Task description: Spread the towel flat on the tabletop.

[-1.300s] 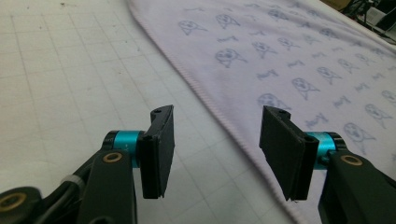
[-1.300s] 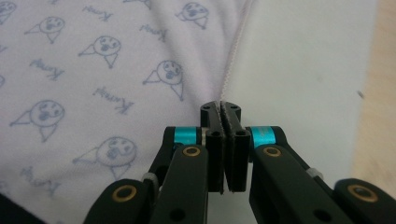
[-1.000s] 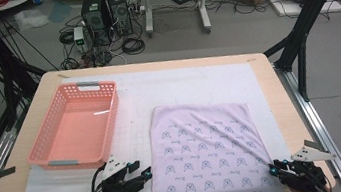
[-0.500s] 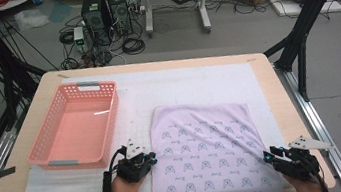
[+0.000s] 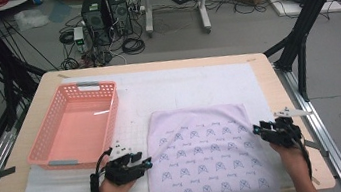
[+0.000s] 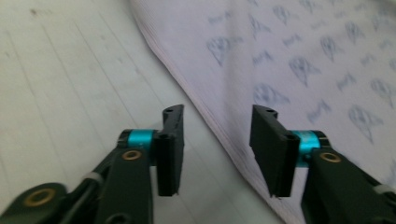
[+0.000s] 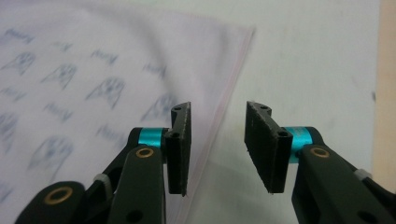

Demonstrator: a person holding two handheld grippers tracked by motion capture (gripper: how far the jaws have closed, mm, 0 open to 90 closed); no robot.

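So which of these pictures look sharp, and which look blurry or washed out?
High view: evenly lit, soft shadows, the cloth and pink basket fairly clear. Left gripper view: the jaws are sharp, but the cloth's printed pattern smears, blurrier farther off. Right gripper view: the cloth is likewise soft, and the white mat looks bright and washed out.

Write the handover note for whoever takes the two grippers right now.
Left gripper: fingers open, just reopened, nothing between them, poised at the cloth's left edge.
Right gripper: fingers open, nothing held, poised at the cloth's right edge.
Lavender patterned cloth: lying flat on the white mat, near edge at the table front.
Pink basket: empty, left of the cloth.
Done: cloth spread out.
Left: probably grip both side edges, fold, then put it in the basket.
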